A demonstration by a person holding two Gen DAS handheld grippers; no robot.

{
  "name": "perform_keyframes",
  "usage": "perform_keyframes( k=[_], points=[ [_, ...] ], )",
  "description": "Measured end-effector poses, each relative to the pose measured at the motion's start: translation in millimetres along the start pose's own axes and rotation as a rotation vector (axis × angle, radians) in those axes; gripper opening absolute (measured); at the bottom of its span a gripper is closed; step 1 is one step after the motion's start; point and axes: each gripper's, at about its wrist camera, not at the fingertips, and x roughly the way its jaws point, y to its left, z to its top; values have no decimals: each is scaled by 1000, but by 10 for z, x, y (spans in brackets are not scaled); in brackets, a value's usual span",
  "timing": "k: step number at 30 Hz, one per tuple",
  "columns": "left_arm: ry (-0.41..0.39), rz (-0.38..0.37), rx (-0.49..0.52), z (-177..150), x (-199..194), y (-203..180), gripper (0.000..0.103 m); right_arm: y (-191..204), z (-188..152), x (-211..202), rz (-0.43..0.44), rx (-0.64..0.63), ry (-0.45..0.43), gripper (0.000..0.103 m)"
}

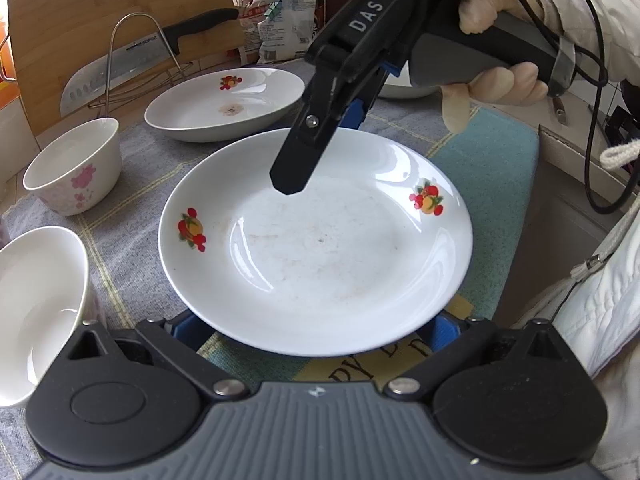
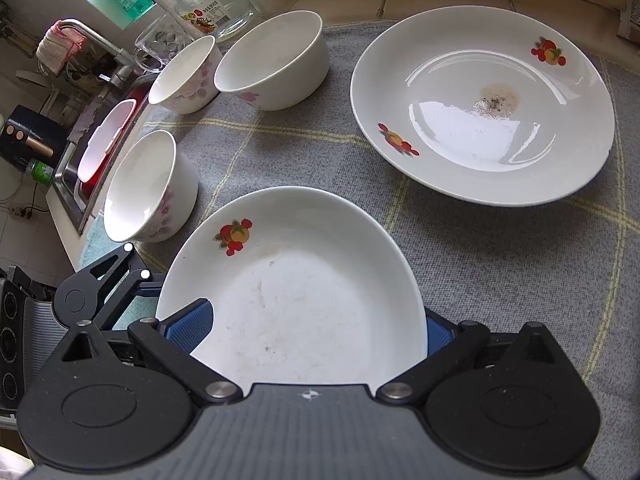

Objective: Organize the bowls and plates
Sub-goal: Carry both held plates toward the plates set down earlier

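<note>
A white deep plate (image 1: 320, 248) with fruit prints lies in the middle of the grey checked mat (image 2: 500, 264). My right gripper (image 1: 316, 148) reaches over its far rim, one finger above and the blue-padded one below; in its own view the plate (image 2: 304, 300) crosses the wide gap of this gripper (image 2: 312, 320). My left gripper (image 1: 316, 328) is open, the plate's near rim covering its fingertips; it also shows in the right wrist view (image 2: 132, 284). A second, stained fruit plate (image 2: 480, 108) sits further back. Three floral bowls (image 2: 272, 64) (image 2: 184, 76) (image 2: 148, 188) stand along the left.
A cleaver (image 1: 112, 68) on a wire rack leans against a wooden board (image 1: 80, 12) at the back. A sink (image 2: 80, 176) with a red tub lies beyond the bowls, with a glass jar (image 2: 212, 4) beside it. A gloved hand (image 1: 492, 76) holds the right gripper.
</note>
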Motion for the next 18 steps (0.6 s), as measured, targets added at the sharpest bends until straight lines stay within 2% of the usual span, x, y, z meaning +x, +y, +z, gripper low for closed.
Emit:
perform_keyframes(
  k=[18],
  points=[
    [2, -4, 20, 232, -55, -130, 102, -41, -55, -303, 5, -1, -48, 103]
  ],
)
